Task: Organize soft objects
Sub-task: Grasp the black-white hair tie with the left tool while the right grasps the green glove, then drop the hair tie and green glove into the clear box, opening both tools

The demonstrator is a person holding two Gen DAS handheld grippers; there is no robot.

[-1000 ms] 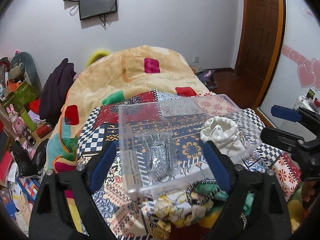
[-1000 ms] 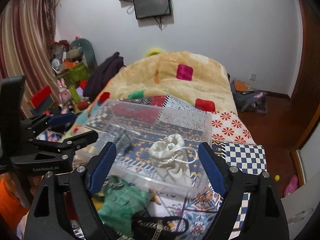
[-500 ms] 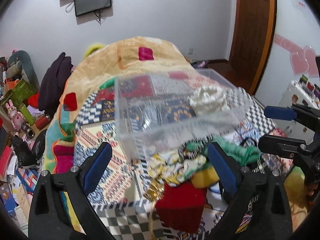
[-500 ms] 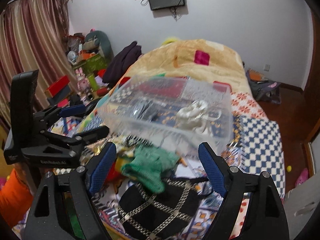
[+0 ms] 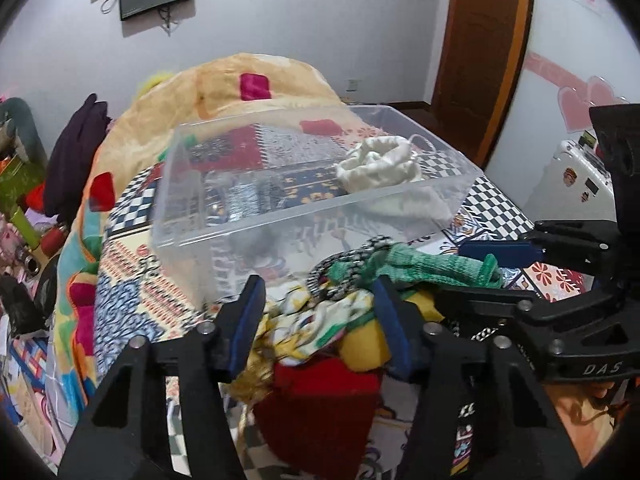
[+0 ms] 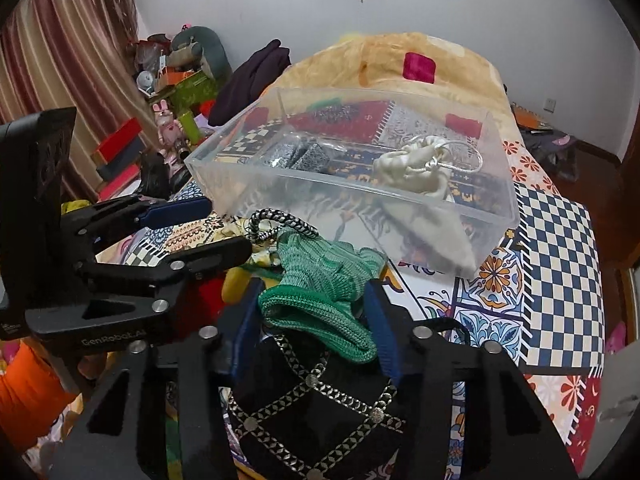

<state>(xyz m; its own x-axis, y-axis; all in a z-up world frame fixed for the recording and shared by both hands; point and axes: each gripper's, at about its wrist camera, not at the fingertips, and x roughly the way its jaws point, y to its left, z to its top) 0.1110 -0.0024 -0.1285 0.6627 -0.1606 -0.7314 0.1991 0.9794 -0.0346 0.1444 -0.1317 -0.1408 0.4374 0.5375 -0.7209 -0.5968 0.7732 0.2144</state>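
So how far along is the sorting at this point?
Done: the clear bin holds a cream pouch and a silver item. In hand: the right gripper brackets the green knit piece, jaws not visibly clamped; the left gripper is open over the pile. Left: the black chained bag, red and yellow fabrics.

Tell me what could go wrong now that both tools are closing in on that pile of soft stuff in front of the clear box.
The right tool straddles the green knit piece, which lies on a black chain-trimmed bag; its pads could snag the chain. A black-and-white cord lies against the knit and may drag along. The left tool works the same pile, around the yellow patterned cloth, so the two could collide or pull one tangled item apart.
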